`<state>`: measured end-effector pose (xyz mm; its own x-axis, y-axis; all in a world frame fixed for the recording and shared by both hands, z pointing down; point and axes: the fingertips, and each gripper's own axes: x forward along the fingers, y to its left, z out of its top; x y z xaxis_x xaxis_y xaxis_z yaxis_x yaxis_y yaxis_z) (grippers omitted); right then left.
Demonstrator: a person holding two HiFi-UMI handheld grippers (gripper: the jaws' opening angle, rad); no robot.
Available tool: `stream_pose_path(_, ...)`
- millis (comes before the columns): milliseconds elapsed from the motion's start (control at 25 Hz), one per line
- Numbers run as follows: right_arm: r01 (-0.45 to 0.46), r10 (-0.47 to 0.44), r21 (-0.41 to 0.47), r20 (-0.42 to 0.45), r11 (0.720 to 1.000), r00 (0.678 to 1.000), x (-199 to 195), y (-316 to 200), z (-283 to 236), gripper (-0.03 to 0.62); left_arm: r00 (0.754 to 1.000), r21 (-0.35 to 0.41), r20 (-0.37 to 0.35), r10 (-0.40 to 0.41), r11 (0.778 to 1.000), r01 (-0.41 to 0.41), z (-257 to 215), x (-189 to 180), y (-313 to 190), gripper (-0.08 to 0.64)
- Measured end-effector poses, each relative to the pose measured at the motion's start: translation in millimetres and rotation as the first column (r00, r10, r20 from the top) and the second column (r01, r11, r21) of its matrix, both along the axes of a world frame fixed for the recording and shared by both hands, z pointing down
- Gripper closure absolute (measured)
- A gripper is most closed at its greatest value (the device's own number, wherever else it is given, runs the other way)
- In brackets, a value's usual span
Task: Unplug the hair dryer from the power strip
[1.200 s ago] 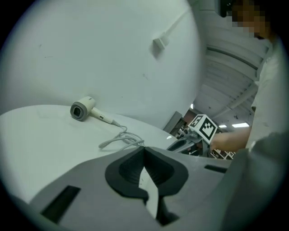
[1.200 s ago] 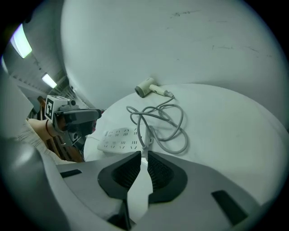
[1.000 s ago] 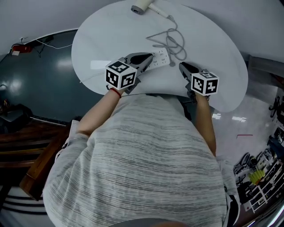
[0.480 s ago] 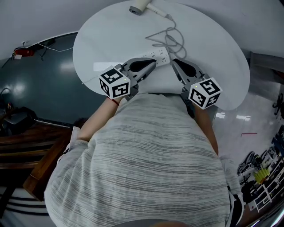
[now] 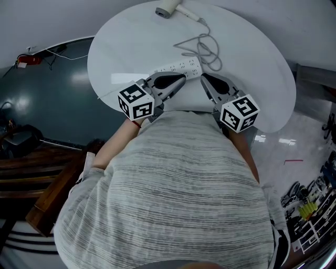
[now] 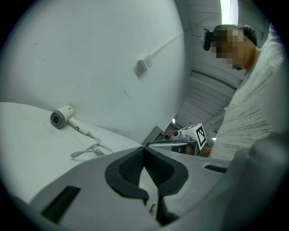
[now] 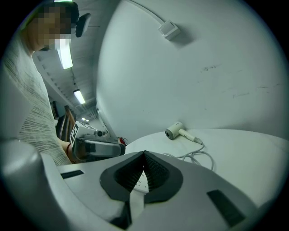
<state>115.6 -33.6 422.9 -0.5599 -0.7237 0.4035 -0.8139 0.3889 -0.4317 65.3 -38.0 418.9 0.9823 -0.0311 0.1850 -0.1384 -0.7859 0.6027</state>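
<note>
Grey-and-white striped knit fabric (image 5: 168,184) covers the person's back and fills the near part of the head view. Just past it both forearms reach forward, each ending in a black-and-white marker cube: the left one (image 5: 135,101) and the right one (image 5: 239,113). The grey plastic left hand-held gripper (image 5: 181,79) is above the near edge of the round white tabletop (image 5: 252,63). Its dark ribbed pads (image 6: 131,168) are pressed together at the tip with nothing between them. The matching right hand-held gripper (image 5: 205,78) sits just beside it, angled inward so the two tips are near each other. Its pads (image 7: 156,173) also meet at the tip and pinch nothing. Immediately beyond the two tips lies a long white power strip (image 5: 178,68), flat on the tabletop and slanting up to the right, clear of both grippers. A thin grey cord (image 5: 202,47) lies in loose loops at the strip's right end. Whether its plug sits in a socket cannot be made out. From those loops the cord runs to the far edge of the tabletop, where a small white hair dryer (image 5: 167,8) lies on its side, well apart from the strip and both grippers. Dark teal floor (image 5: 47,105) shows to the left of the tabletop.
</note>
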Motion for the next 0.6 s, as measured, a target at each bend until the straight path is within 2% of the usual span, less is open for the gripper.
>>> stream_pose_path(600,0.012,-0.012,-0.011,0.007,1.000,1.000,-2.1,-3.7,2.7,0.568,1.000,0.002,-0.005,-0.025,1.000,0.025,0.6,-3.2,-4.2,0.554)
